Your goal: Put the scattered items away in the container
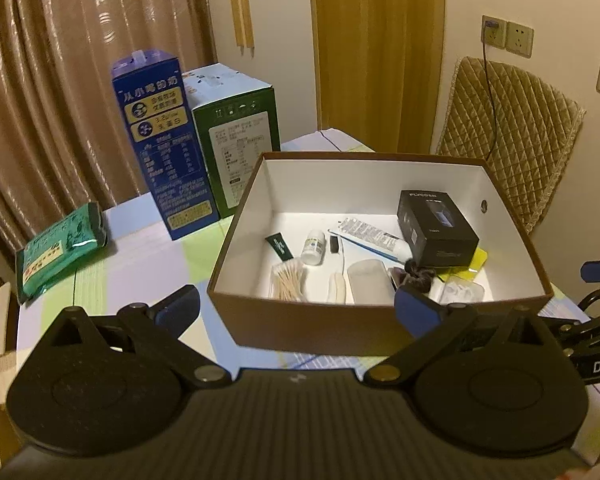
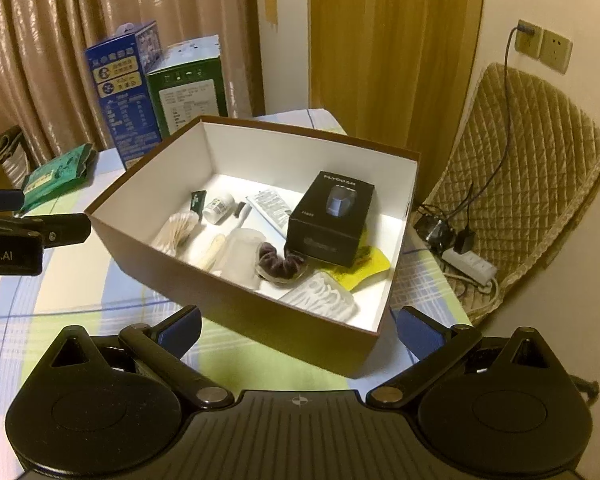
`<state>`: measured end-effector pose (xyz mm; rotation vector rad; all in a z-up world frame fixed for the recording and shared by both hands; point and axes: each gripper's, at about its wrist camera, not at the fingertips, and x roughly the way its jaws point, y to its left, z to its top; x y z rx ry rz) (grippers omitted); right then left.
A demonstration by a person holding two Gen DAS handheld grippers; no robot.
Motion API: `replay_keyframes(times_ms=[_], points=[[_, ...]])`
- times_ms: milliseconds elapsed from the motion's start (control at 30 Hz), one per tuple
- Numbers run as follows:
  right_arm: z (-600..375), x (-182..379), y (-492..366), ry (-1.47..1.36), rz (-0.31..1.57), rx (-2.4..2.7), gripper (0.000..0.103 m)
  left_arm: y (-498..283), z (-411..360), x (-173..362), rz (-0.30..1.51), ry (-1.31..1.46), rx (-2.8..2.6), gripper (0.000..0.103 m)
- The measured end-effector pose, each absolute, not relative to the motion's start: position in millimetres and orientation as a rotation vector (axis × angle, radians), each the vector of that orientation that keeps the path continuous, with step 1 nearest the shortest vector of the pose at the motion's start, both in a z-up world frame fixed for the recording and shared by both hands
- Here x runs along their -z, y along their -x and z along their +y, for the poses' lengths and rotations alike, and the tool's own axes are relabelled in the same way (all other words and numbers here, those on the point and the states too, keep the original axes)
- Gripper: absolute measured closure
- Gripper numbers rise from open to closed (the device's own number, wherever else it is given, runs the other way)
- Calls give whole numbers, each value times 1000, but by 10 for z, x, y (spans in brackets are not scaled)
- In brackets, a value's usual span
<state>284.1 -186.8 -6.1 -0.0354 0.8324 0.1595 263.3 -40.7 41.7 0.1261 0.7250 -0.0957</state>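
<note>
A brown box with a white inside (image 1: 300, 320) (image 2: 260, 316) stands on the table. It holds a black shaver carton (image 1: 436, 228) (image 2: 330, 220), cotton swabs (image 1: 288, 278) (image 2: 176, 232), a small white bottle (image 1: 313, 246) (image 2: 219, 208), a tube (image 1: 374, 236), a dark scrunchie (image 2: 280, 264) and a yellow packet (image 2: 364, 270). My left gripper (image 1: 296, 310) is open and empty, just in front of the box's near wall. My right gripper (image 2: 298, 330) is open and empty at the box's near corner.
A green packet (image 1: 60, 250) (image 2: 56, 174) lies on the table left of the box. A blue carton (image 1: 160, 144) (image 2: 120, 92) and a green carton (image 1: 240, 140) (image 2: 188, 88) stand behind. A padded chair (image 1: 508, 136) (image 2: 532, 168) and a power strip (image 2: 470, 266) are at the right.
</note>
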Motion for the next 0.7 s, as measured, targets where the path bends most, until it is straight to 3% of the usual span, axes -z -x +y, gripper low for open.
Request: replay_keyframes(times_ms=[700], points=[[-1823,-74,-2386,59,819,-230,2,-1911,-399,-516,757,-91,32,1]])
